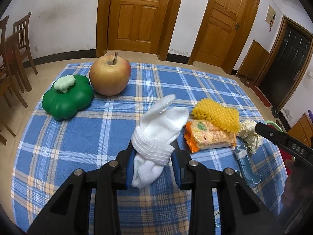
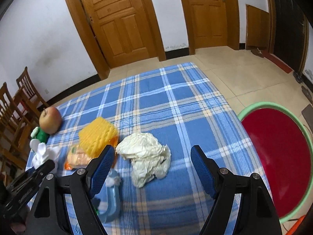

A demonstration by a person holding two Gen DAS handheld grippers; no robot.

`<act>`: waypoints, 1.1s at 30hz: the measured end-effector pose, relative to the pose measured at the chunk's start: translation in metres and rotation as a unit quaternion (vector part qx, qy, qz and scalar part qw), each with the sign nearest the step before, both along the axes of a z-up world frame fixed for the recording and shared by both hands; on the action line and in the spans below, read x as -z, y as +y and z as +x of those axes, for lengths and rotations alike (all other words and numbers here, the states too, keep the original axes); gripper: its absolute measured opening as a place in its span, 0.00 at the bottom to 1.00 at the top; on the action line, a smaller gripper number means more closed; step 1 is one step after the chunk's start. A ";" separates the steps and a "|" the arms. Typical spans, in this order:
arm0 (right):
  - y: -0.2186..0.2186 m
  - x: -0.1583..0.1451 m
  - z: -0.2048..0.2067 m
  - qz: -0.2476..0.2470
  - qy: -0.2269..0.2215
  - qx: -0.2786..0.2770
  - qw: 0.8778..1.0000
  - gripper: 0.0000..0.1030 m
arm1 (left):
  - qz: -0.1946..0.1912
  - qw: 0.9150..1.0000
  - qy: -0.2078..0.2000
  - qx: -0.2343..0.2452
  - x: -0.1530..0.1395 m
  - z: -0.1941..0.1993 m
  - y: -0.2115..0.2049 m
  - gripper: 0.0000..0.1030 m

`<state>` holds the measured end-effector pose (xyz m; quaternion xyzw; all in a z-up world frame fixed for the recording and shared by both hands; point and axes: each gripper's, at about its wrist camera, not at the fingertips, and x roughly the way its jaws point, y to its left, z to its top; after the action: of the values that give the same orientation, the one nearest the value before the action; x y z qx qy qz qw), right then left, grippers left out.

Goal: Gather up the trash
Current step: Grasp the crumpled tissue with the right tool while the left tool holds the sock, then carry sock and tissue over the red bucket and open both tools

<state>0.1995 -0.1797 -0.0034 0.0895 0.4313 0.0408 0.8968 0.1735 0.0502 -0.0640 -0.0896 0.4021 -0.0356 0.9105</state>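
My left gripper (image 1: pixel 153 152) is shut on a rolled white sock (image 1: pixel 158 135) and holds it just above the blue plaid cloth (image 1: pixel 78 137). My right gripper (image 2: pixel 152 152) is open, and a crumpled cream paper wad (image 2: pixel 145 156) lies on the cloth between its fingers. An orange snack wrapper (image 1: pixel 209 137) and a yellow bumpy sponge (image 1: pixel 217 115) lie right of the sock. A light blue plastic piece (image 2: pixel 112 197) lies by the right gripper's left finger. A red basin with a green rim (image 2: pixel 277 156) stands on the floor to the right of the table.
An apple (image 1: pixel 110 76) and a green toy pepper (image 1: pixel 67 98) stand at the table's far left. Wooden chairs (image 1: pixel 13 58) stand left of the table. Wooden doors (image 1: pixel 137 15) line the far wall.
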 end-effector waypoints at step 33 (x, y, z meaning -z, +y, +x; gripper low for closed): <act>-0.065 -0.020 -0.111 0.016 -0.032 0.087 0.996 0.15 | -0.033 0.999 -0.003 0.020 -0.003 -0.002 -0.004 0.31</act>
<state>0.0888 -0.2445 0.0166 0.1391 0.3926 -0.0275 0.9087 0.1713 0.0464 -0.0615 -0.1119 0.3995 -0.0672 0.9074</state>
